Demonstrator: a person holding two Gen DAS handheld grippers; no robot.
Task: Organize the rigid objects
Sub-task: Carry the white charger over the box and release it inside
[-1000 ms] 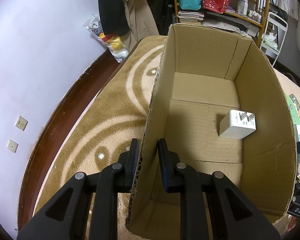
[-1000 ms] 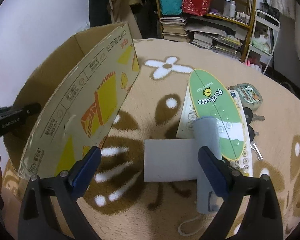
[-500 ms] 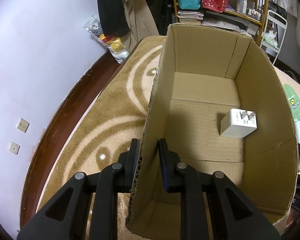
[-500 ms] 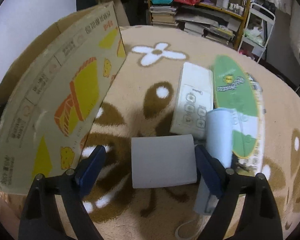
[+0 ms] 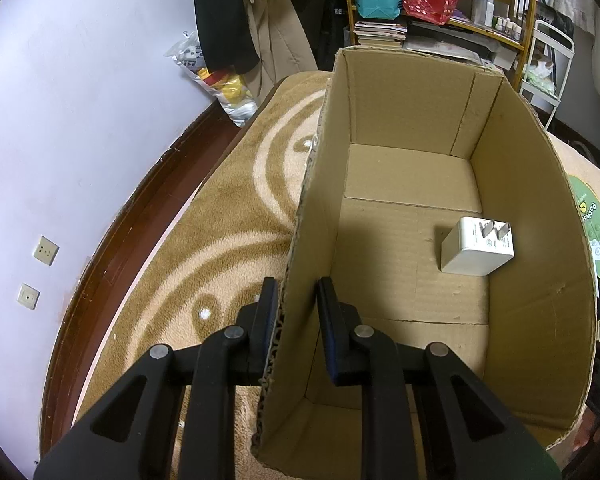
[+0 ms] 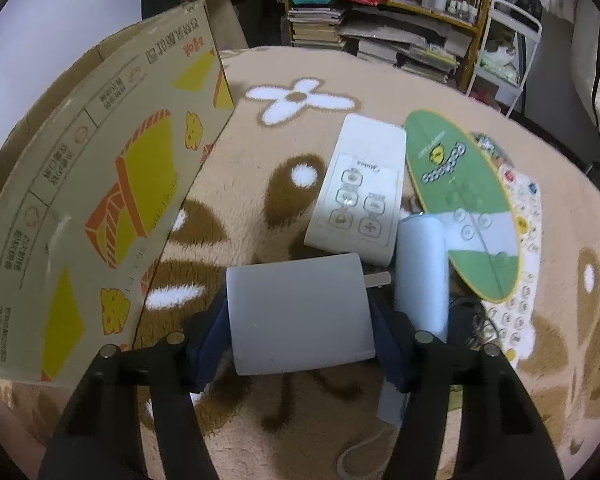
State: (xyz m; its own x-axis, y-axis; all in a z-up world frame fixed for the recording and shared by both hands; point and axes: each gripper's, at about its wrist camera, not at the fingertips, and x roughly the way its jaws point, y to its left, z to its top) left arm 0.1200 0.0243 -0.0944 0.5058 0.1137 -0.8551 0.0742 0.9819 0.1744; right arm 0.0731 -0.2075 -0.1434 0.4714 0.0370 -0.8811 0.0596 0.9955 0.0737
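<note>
My left gripper (image 5: pixel 296 292) is shut on the left wall of an open cardboard box (image 5: pixel 540 280), one finger inside and one outside. A white plug charger (image 5: pixel 476 252) lies on the box floor, at the right. In the right wrist view the same box (image 6: pixel 100 184) stands at the left on the rug. My right gripper (image 6: pixel 300 320) is shut on a grey power adapter (image 6: pixel 296 304), both pads pressed against its sides, its prong pointing right. Beyond it lie a white remote (image 6: pixel 360 196), a pale blue cylinder (image 6: pixel 420 268) and a green oval item (image 6: pixel 460 196).
A patterned brown rug (image 6: pixel 284 140) covers the floor. A shelf (image 6: pixel 420 32) with books, bottles and bags stands at the back. Left of the box are a white wall (image 5: pixel 80 120), hanging coats (image 5: pixel 236 20) and a plastic bag (image 5: pixel 220 84). A cord (image 6: pixel 360 452) lies near my right gripper.
My right gripper moved forward over the grey adapter and closed on its sides. The left gripper still holds the box wall, and the box has barely moved.
</note>
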